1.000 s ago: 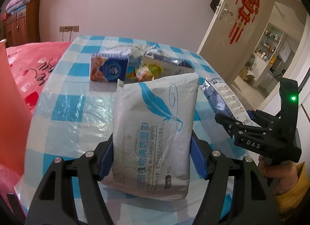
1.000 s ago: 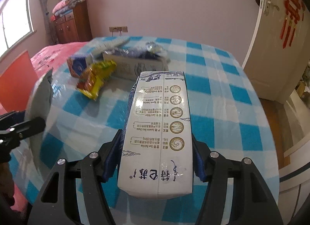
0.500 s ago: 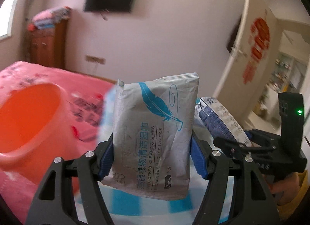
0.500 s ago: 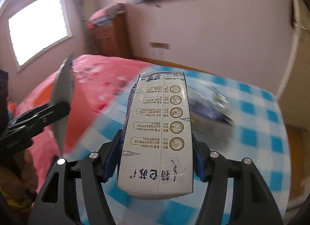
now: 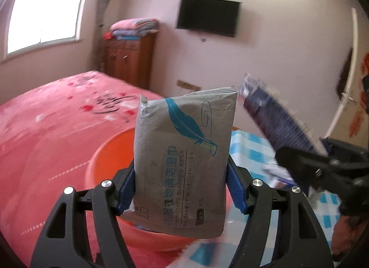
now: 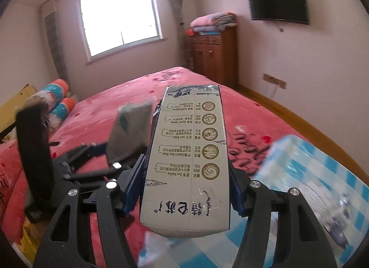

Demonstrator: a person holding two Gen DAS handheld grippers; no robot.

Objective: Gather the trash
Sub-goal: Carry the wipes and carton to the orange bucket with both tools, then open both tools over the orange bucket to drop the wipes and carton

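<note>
- Carrying a wet-wipes pack [image 5: 184, 159] clamped in my left gripper [image 5: 182, 189], milk carton [image 6: 189, 164] pinched in my right gripper [image 6: 184, 189].
- Centre both above the orange basin [image 5: 108, 152] before opening, I'd say.

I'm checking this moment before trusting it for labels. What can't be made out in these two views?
- Orange tub, left wrist view: its inside and near rim are hidden behind the wipes pack.
- Milk carton, left wrist view: motion blur smears its print.
- Checked table, right wrist view: blurred, so the leftover litter is unreadable.
- Orange tub, right wrist view: not visible.
</note>
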